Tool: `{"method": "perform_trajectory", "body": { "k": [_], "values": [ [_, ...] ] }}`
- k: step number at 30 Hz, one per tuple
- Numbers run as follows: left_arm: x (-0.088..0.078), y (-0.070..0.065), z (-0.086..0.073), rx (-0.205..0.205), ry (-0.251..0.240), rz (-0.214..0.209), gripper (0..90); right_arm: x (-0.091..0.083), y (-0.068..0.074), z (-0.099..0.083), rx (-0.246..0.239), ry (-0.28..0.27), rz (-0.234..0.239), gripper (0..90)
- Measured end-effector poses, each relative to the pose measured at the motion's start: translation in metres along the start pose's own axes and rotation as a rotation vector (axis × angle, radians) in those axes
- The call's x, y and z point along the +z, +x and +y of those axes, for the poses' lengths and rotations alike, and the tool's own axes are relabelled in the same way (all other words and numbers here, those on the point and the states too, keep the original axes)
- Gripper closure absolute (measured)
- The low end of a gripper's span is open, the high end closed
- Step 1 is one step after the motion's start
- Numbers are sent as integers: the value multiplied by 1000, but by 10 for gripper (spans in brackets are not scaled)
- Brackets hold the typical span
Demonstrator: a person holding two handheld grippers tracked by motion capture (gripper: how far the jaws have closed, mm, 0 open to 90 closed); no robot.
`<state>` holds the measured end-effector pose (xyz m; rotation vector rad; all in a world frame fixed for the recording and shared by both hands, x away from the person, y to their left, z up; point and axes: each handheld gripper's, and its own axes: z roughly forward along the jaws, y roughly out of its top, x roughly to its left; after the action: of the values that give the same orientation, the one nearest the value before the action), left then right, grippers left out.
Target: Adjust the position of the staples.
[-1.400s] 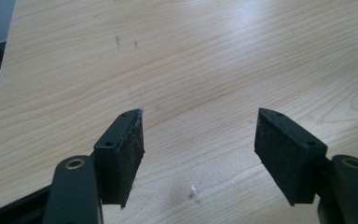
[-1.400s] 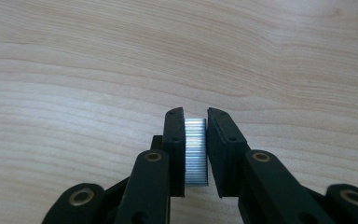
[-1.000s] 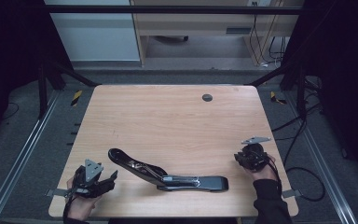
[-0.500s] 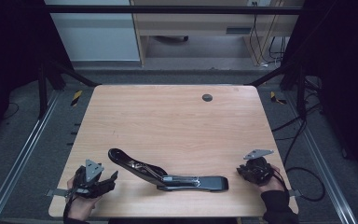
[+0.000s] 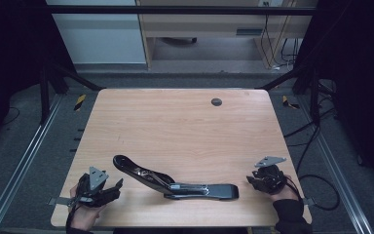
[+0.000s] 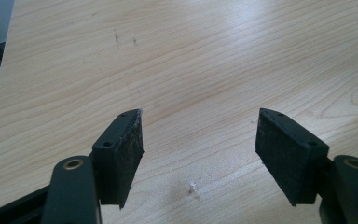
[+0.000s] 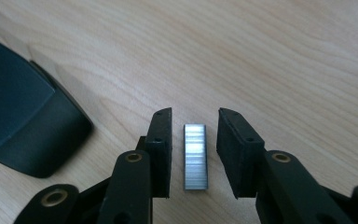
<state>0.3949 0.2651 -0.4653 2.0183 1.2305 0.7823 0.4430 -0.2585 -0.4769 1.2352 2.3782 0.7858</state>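
Your right hand-held gripper (image 7: 194, 154) sits low at the near right corner of the worktop (image 5: 185, 126), and its jaws have just been opening: a strip of staples (image 7: 196, 157) lies flat on the wood between the pads, clear of both. I'd judge that strip light and stiff but brittle, ready to snap along its glued joints, and its bright metal looks slick. So take it across the long sides, near the middle, with a gentle squeeze. Just left of it lies the open stapler (image 5: 175, 181), its base flat and its top arm raised toward the far left; the rounded black end of the base (image 7: 25, 126) is close by your jaws, so watch it as you lift. Your left hand-held gripper (image 6: 198, 154) rests at the near left, jaws spread wide over bare wood, nothing between them. A small dark disc (image 5: 216, 102) sits far back, well apart.
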Motion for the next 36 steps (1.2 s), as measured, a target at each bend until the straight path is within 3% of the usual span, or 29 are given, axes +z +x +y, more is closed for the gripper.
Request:
{"method": "perform_trajectory", "body": {
  "k": [2,4,7,9,15,22,25,36],
  "values": [
    [0,0,0,-1,2,-1,313,-4,0,1,10,-21,-3,627],
    [0,0,0,-2,3,-2,313,-8,-2,2,56,-23,-6,629],
    [1,0,0,1,5,-3,314,-13,-3,1,47,-30,-35,578],
    [1,0,0,1,6,-3,314,-16,-3,0,51,-34,-62,603],
    [1,1,0,-5,4,-5,313,-22,-2,-4,77,-47,-53,648],
    [1,1,-1,-8,2,-8,310,-21,1,-10,73,-13,-88,686],
    [1,1,-1,-7,4,-8,308,-20,-1,-9,124,12,-6,710],
    [2,0,-1,-3,7,-8,308,-12,-2,-5,107,24,-39,722]
  ]
}}
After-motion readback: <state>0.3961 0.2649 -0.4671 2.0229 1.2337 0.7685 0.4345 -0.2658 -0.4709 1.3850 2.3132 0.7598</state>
